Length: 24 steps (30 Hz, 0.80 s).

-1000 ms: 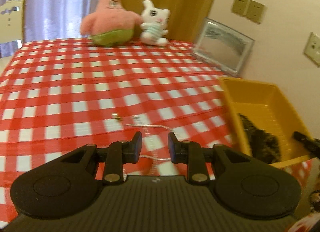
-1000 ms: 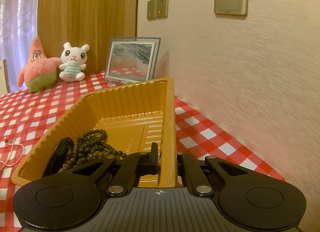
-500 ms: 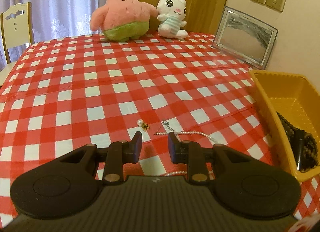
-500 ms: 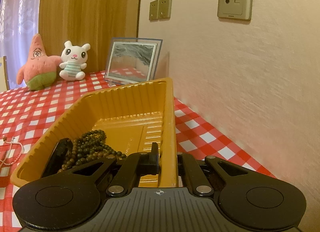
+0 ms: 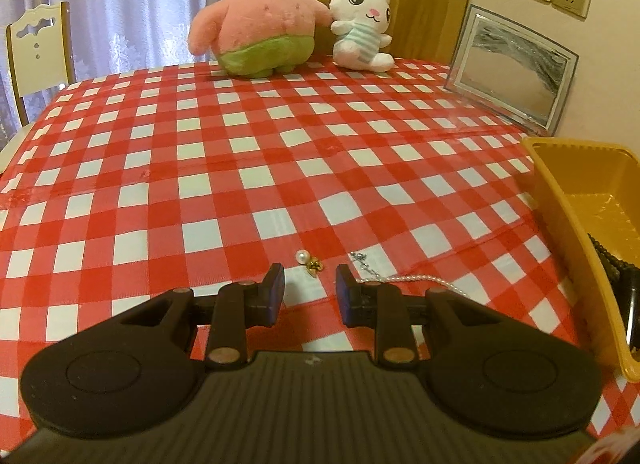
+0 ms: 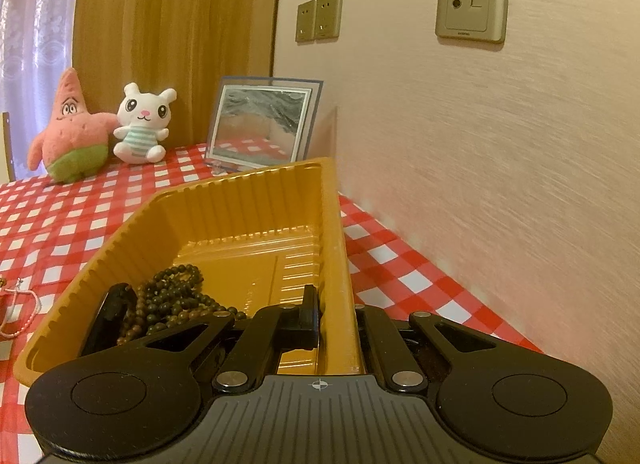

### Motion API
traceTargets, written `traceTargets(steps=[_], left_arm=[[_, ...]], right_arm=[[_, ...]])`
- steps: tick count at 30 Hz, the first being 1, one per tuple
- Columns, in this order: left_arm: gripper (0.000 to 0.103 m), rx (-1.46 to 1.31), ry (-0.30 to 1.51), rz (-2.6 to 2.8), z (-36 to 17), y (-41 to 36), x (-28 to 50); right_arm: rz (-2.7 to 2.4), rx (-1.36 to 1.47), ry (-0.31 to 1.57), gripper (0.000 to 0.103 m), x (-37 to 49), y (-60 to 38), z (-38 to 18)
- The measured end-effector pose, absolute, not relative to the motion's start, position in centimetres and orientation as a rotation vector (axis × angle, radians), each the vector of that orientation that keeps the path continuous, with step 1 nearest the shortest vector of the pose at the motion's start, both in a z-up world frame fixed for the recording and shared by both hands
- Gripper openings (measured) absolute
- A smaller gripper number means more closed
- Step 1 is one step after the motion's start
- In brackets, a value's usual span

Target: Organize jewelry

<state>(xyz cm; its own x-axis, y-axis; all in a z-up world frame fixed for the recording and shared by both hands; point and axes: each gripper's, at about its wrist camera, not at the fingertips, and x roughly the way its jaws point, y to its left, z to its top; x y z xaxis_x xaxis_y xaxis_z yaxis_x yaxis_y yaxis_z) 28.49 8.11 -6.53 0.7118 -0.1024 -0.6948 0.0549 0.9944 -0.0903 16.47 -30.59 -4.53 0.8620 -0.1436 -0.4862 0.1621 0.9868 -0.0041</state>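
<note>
A pearl earring [image 5: 302, 255] with a small gold piece [image 5: 314, 264] lies on the checked tablecloth just ahead of my left gripper [image 5: 310, 284]. That gripper hovers low with its jaws partly open and nothing between them. A thin pearl necklace [image 5: 404, 278] trails to the right from behind its right finger. My right gripper [image 6: 338, 316] is shut on the right wall of the yellow tray [image 6: 240, 200]. Dark wooden beads [image 6: 172, 296] and a black object [image 6: 112, 312] lie in the tray. The tray [image 5: 560, 192] stands right of the left gripper.
A pink star plush [image 5: 256, 24], a white rabbit plush [image 5: 362, 28] and a framed picture [image 5: 512, 68] stand at the table's far end. The wall [image 6: 500, 144] runs close along the tray's right side. A white chair [image 5: 38, 48] stands at the far left corner.
My left gripper has swung away from the tray and come lower, so the earring now lies just ahead of its fingertips. The right gripper and tray have stayed still.
</note>
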Motion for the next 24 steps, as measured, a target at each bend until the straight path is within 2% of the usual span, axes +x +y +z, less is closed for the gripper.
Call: traceTargets(steps=[11,15,17,19,24], left_arm=[[0.023,-0.039,0.769,-0.075,-7.6,7.2,30.4],[0.02,-0.026,0.766,-0.072,-8.1,7.1,30.9],[0.013,-0.013,0.762,-0.072,-8.2,7.0,31.0],[0.011,-0.005,0.756,-0.075,-8.2,7.0,31.0],[0.01,0.034,0.745,-0.087,-8.3,6.7,30.6]], right_arm=[[-0.161,0.037,0.511,0.004,16.7,-30.6,-4.6],[-0.161,0.039,0.513,0.004,16.6,-30.6,-4.8],[-0.162,0.04,0.513,0.004,16.6,-30.6,-4.8],[-0.161,0.04,0.514,0.004,16.6,-30.7,-4.9],[-0.161,0.041,0.515,0.004,16.6,-30.6,-4.9]])
